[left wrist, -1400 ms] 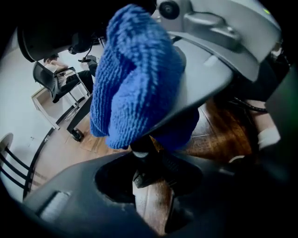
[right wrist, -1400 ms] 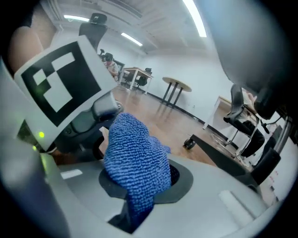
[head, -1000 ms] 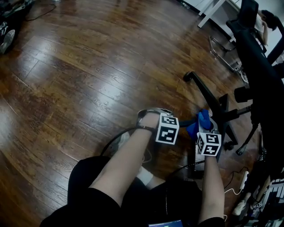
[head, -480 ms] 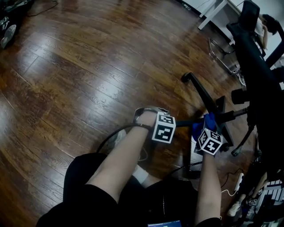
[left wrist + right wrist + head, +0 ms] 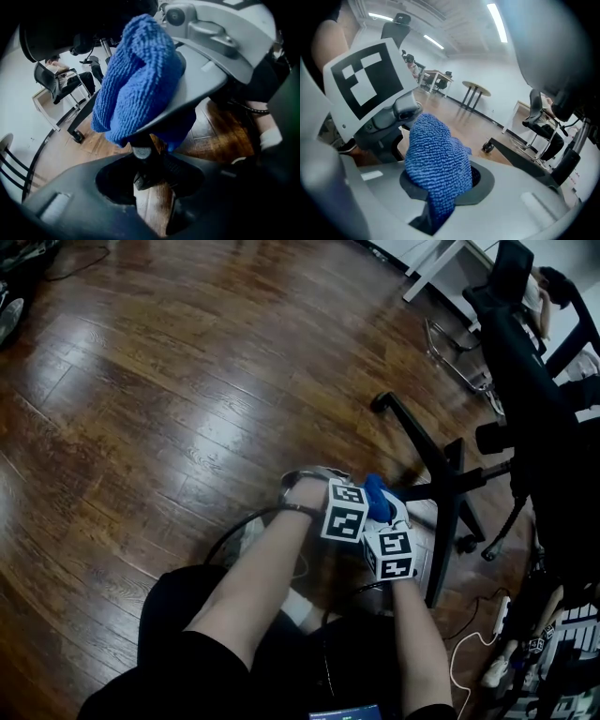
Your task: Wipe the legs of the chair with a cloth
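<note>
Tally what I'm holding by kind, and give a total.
Grippers: 2, the left gripper and the right gripper
Cloths: 1, the blue cloth, clamped in the right gripper's jaws
Total: 3

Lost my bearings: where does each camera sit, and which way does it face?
Head view: on the person's head, facing steeply down at the wooden floor and chair legs; both forearms show.
Left gripper view: on the left gripper, along its apart jaws toward the blue cloth.
Right gripper view: on the right gripper, jaws shut on the cloth, room beyond; left marker cube shows.
Shared: all three show the cloth.
</note>
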The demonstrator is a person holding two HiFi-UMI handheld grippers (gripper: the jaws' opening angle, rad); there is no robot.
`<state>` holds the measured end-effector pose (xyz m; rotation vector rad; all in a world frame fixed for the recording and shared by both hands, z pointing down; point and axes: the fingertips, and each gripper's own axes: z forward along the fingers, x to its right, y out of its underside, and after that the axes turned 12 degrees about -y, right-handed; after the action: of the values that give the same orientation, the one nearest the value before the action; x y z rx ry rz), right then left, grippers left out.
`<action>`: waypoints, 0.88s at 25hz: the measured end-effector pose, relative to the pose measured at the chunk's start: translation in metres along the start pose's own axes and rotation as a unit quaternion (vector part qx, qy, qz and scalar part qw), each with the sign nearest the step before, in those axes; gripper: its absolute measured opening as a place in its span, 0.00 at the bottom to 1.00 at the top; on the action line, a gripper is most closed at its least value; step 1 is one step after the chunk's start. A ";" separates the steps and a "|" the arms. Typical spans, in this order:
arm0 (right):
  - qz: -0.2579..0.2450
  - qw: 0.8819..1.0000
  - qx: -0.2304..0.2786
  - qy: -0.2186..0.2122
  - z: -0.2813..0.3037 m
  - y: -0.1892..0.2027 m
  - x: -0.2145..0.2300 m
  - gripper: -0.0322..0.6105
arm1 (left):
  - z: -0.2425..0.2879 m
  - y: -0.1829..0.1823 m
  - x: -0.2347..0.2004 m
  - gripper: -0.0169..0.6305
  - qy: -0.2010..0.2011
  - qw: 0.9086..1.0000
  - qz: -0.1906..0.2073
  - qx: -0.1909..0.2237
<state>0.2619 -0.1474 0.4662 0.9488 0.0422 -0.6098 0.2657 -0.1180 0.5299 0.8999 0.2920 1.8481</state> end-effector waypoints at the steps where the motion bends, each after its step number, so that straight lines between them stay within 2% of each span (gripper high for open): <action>1: -0.009 1.000 -0.003 -0.006 -0.001 0.001 0.003 0.15 | 0.000 0.000 0.000 0.26 0.000 1.000 -0.001 0.001; 4: -0.005 1.000 0.000 0.015 -0.010 0.011 0.035 0.16 | 0.000 0.000 0.000 0.26 0.001 1.000 -0.006 0.009; 9: 0.058 0.992 0.016 0.112 -0.047 0.037 0.129 0.15 | -0.004 -0.002 0.000 0.26 0.012 0.999 -0.022 0.031; 13: 0.126 0.973 0.016 0.194 -0.075 0.058 0.191 0.15 | -0.005 -0.002 0.000 0.26 0.016 0.999 -0.023 0.035; 16: 0.159 0.959 0.018 0.234 -0.079 0.060 0.196 0.15 | -0.006 -0.002 0.000 0.26 0.016 0.999 -0.024 0.036; 17: 0.158 0.958 0.019 0.237 -0.076 0.058 0.189 0.15 | -0.006 -0.002 0.000 0.26 0.016 0.999 -0.024 0.034; 19: 0.149 0.964 0.028 0.218 -0.066 0.050 0.165 0.15 | -0.005 -0.002 0.000 0.26 0.016 0.999 -0.022 0.029; 22: 0.106 0.983 0.032 0.148 -0.037 0.028 0.103 0.15 | -0.003 0.000 -0.001 0.26 0.013 1.000 -0.018 0.018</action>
<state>0.3703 -0.1548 0.4350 1.0857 0.1855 -0.2700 0.2637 -0.1178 0.5271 0.8908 0.3571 1.8284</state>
